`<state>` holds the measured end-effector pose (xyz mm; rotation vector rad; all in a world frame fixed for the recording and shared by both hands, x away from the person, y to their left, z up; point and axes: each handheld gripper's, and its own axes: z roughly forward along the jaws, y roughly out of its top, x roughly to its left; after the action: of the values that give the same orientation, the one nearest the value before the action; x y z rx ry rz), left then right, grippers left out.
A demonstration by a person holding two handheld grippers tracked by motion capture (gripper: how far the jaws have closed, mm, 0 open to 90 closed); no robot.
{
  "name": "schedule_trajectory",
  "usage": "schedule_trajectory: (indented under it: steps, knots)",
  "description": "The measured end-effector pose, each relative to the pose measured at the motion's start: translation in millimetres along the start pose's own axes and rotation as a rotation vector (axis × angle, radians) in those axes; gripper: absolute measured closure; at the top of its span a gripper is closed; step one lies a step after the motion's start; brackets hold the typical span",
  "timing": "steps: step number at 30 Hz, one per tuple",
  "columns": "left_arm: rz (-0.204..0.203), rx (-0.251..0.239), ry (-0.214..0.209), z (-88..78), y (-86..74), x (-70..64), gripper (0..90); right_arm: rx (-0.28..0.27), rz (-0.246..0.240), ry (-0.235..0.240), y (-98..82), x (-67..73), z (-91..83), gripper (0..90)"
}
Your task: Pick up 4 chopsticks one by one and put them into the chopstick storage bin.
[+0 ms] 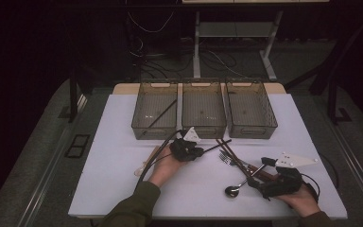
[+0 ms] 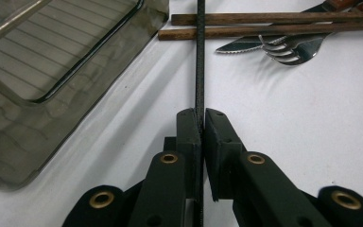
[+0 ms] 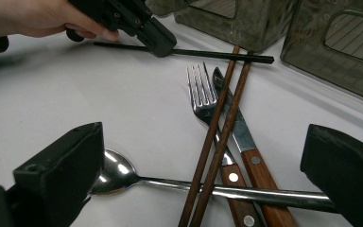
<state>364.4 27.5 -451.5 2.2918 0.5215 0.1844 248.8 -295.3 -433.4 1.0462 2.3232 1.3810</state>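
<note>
One thing in hand: I have a thin black chopstick (image 2: pixel 199 61) pinched between the jaws of my left gripper (image 2: pixel 202 124), which press tight on it from both sides.
Where it lies: the black chopstick sits low over the white table (image 1: pixel 123 142), just in front of the middle bin, its far end reaching across two brown wooden chopsticks (image 2: pixel 264 24).
Left gripper from above: I see it (image 1: pixel 187 150) near the table's middle, close to the front wall of the middle clear plastic bin (image 1: pixel 203 111).
Left gripper from the other side: in the right gripper view it (image 3: pixel 157 41) clamps the black stick (image 3: pixel 208 54) partway along its length.
Right gripper: my right gripper (image 1: pixel 264 182) rests at the near right of the table, its jaws spread wide and holding nothing.
Between those jaws: a steel spoon (image 3: pixel 123 177) lies across the table, under the wooden chopsticks (image 3: pixel 217 137).
Cutlery heap: a steel fork with a wooden handle (image 3: pixel 201 94) and a serrated knife with a wooden handle (image 3: pixel 238 132) lie side by side, crossed by the brown pair.
Bins: three clear bins stand in a row at the far edge; the left bin (image 1: pixel 155 111) holds another dark stick (image 1: pixel 158 117), leaning.
</note>
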Motion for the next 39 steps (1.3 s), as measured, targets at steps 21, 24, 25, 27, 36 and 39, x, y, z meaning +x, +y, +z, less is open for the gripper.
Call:
schedule_trajectory:
  steps: [21,24,25,27,36,39]
  knots:
    - [-0.003,-0.009,-0.024,-2.7,-0.3,3.5,85.7,0.001,0.001,0.000,-0.2,-0.3,-0.7,0.8]
    - [-0.014,-0.015,-0.030,-7.2,0.9,3.8,85.7,0.002,0.000,0.000,-0.2,-0.4,-0.6,0.9]
    - [-0.017,-0.017,-0.030,-8.8,1.2,3.8,85.8,0.002,0.000,0.000,-0.2,-0.3,-0.6,0.8]
    - [-0.028,-0.017,-0.032,-11.9,1.8,3.7,85.8,-0.001,-0.002,0.000,-0.1,-0.2,-0.5,0.8]
    - [-0.056,-0.015,-0.044,-31.2,3.9,5.7,85.7,0.004,-0.001,-0.003,-0.2,0.2,-0.3,0.8]
    - [-0.064,-0.015,-0.044,-39.4,4.0,6.9,85.7,0.005,0.000,-0.002,-0.2,0.4,-0.4,0.8]
